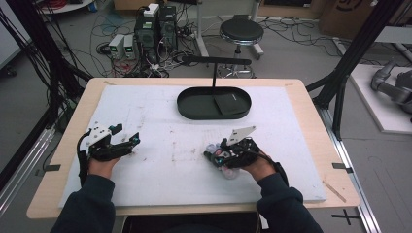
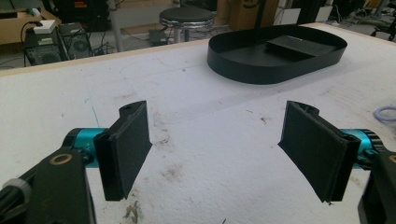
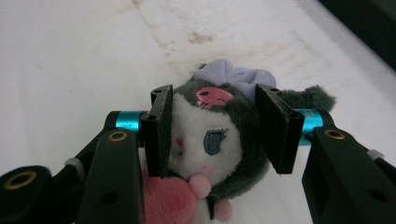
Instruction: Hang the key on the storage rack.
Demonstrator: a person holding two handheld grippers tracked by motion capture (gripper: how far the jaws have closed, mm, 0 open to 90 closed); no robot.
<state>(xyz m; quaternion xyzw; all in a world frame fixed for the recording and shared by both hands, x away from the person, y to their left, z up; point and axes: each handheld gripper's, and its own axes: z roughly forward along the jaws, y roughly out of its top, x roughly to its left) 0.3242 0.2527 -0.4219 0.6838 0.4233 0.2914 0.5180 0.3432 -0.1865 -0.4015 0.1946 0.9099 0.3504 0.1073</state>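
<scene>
Right gripper (image 3: 212, 133) clamps grey-and-white plush toy (image 3: 219, 140) (pink heart, probably); left gripper (image 2: 215, 154) spread wide, empty, above white foam mat (image 2: 210, 182).

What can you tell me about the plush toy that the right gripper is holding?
The plush toy is a small soft doll with a white face, dark grey hood bearing a pink skull, lilac bow, one stitched eye and pink lower parts. It lies tilted over the white table cover, its head clamped between the right gripper's jaws.
</scene>
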